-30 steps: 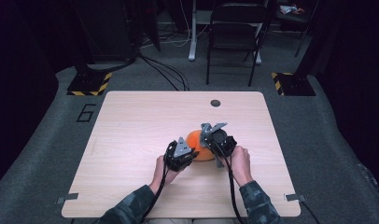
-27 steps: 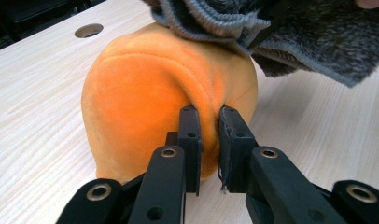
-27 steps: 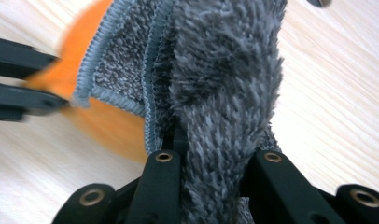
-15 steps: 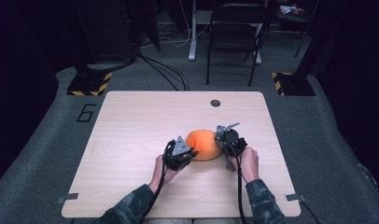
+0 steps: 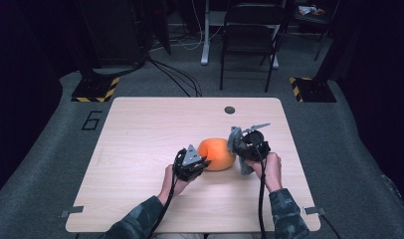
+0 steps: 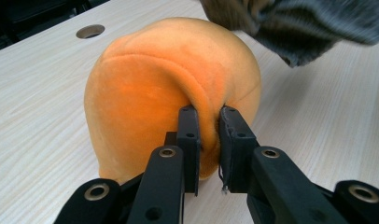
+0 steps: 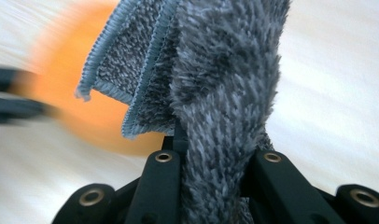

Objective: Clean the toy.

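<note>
Soft orange plush cushion [image 6: 169, 88] pinched by left tongs [image 6: 208, 140].
Light, squashy; best gripped at seam fold. Right tongs [image 7: 211, 154] clamping fluffy grey microfibre cloth [image 7: 225, 93].

Bright orange plush ball [image 6: 169, 88], a deeper orange along its seam. Over it, a shaggy cloth [image 7: 225, 93] in mottled grey, with a lighter blue-grey ribbed hem. Both sets of jaws are matte black with small brass-ringed rivets. The counter [image 5: 140, 134] is pale wood grain, and the person's sleeves [image 5: 140, 219] are green camouflage.
</note>
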`<act>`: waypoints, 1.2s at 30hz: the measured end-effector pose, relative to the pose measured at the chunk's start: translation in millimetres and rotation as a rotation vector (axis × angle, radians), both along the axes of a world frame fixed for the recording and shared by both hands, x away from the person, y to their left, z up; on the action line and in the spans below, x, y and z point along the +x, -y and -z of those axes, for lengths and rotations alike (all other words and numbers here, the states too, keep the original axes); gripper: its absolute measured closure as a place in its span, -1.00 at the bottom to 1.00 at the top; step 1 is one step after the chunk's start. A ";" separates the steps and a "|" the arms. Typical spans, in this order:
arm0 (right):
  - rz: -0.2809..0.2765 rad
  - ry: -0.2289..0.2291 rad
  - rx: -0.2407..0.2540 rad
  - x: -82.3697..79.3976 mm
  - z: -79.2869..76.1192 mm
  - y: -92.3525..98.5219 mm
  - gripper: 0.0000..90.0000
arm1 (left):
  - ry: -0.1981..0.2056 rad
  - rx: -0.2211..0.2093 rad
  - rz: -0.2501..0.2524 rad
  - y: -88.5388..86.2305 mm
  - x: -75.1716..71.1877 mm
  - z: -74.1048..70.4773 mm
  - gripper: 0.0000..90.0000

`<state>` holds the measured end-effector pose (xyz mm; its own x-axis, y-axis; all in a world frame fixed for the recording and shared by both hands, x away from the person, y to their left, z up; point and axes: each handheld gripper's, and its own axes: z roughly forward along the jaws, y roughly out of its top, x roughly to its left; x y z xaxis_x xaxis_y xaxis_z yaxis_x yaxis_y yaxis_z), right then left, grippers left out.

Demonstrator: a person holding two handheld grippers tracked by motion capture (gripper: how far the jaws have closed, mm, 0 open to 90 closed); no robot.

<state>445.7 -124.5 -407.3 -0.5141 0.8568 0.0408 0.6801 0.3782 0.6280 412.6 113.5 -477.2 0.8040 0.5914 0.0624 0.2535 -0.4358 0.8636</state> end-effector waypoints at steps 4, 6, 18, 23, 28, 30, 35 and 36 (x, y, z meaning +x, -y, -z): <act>-0.111 0.043 0.032 -14.2 -8.2 -37.2 0.73 | -0.004 -0.002 0.014 1.1 -1.4 0.6 0.77; -0.127 0.048 -0.046 -16.2 4.6 -56.6 0.73 | -0.004 0.027 0.013 1.1 -2.1 1.3 0.77; -0.092 0.006 -0.052 -3.9 13.9 -38.7 0.73 | -0.029 0.002 0.012 -2.8 -0.5 3.1 0.78; -0.041 0.016 -0.110 -0.5 20.0 -29.2 0.72 | -0.019 0.006 0.007 -0.5 -0.8 2.0 0.78; 0.014 -0.036 -0.104 7.1 32.2 -13.6 0.72 | -0.026 -0.003 0.013 -1.1 0.2 3.4 0.78; 0.030 -0.055 -0.105 9.4 38.7 -9.6 0.72 | -0.025 0.001 0.012 -1.1 -0.1 3.2 0.77; 0.075 -0.087 -0.139 11.3 54.8 -4.0 0.72 | -0.017 0.004 0.011 1.0 0.4 2.3 0.77; 0.074 -0.104 -0.142 13.1 60.5 -1.2 0.72 | -0.018 0.001 0.013 0.9 0.8 2.5 0.77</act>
<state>458.7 -123.3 -467.8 -0.4485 0.8931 -0.0341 0.7677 0.4045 0.4969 413.4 112.6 -479.8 0.8129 0.5804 0.0488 0.2630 -0.4405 0.8584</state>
